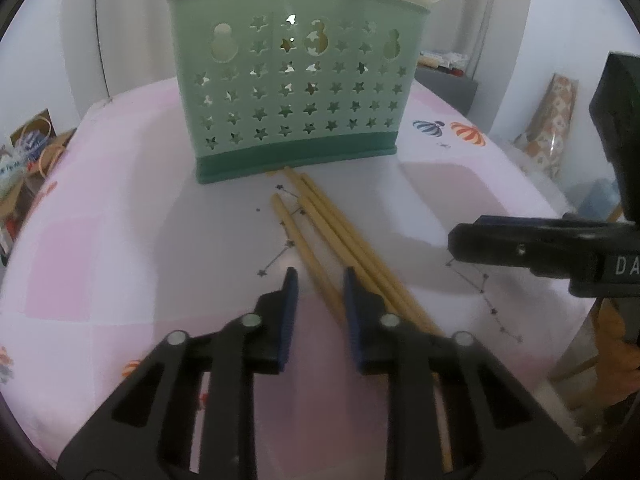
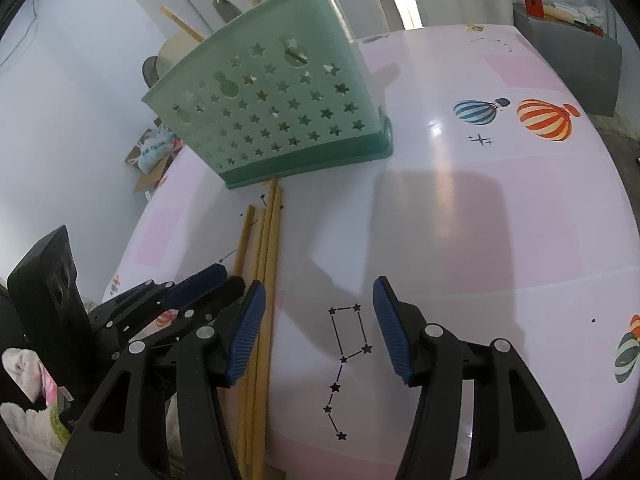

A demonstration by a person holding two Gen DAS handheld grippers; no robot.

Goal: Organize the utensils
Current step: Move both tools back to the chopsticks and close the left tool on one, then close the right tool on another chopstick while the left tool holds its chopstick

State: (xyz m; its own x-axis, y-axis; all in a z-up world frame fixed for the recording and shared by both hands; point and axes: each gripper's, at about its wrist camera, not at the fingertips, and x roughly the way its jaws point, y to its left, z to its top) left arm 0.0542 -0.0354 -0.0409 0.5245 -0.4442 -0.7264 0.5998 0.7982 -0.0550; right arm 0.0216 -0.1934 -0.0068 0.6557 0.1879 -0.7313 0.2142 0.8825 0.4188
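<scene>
Pink-and-white patterned cloth covered the table (image 1: 120,220), printed with balloons and star lines. At the left, the left hand-held gripper (image 1: 320,280) pointed down at the wooden chopsticks (image 1: 316,208), its blue pads narrowed around one stick; whether they pressed it could not be told. Four chopsticks lay side by side on the table, their far ends touching the base of the green star-punched utensil basket (image 1: 296,92), which already held spoons and more sticks. To the right, the right hand-held gripper (image 2: 320,320) hovered half open over bare cloth with nothing between its pads, just beside the chopsticks.
</scene>
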